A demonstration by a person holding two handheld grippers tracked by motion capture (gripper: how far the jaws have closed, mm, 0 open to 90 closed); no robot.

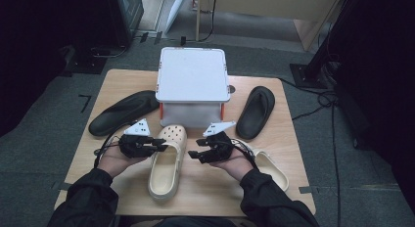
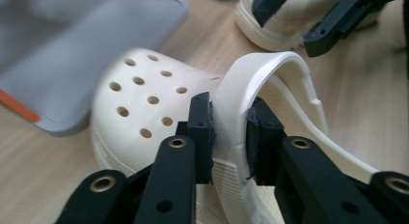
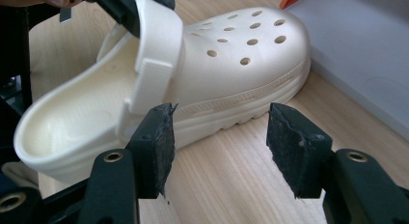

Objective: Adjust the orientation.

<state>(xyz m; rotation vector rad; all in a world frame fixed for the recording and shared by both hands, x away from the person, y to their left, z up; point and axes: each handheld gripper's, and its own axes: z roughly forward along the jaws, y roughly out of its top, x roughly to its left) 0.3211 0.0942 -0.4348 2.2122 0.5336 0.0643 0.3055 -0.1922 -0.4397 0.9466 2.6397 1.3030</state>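
Left gripper (image 2: 230, 137) closed on the heel strap (image 2: 251, 84) of the cream clog (image 1: 167, 161), one pad on each face of the strap, both pressing it. Clog lying at the middle of the wooden table (image 1: 205, 188), perforated toe pointing far, touching or just short of the white box (image 1: 193, 75); heel end near. Strap raised and swung forward over the toe. Right gripper (image 3: 219, 149) wide open, nothing between the pads (image 3: 289, 151), hovering just right of the clog's side, bare tabletop in the gap. Second cream clog (image 1: 269, 168) on the near right, partly under the right hand (image 1: 235, 163). Black slipper (image 1: 122, 112) left of the box, another black slipper (image 1: 257, 112) to its right, both well apart from the grippers.
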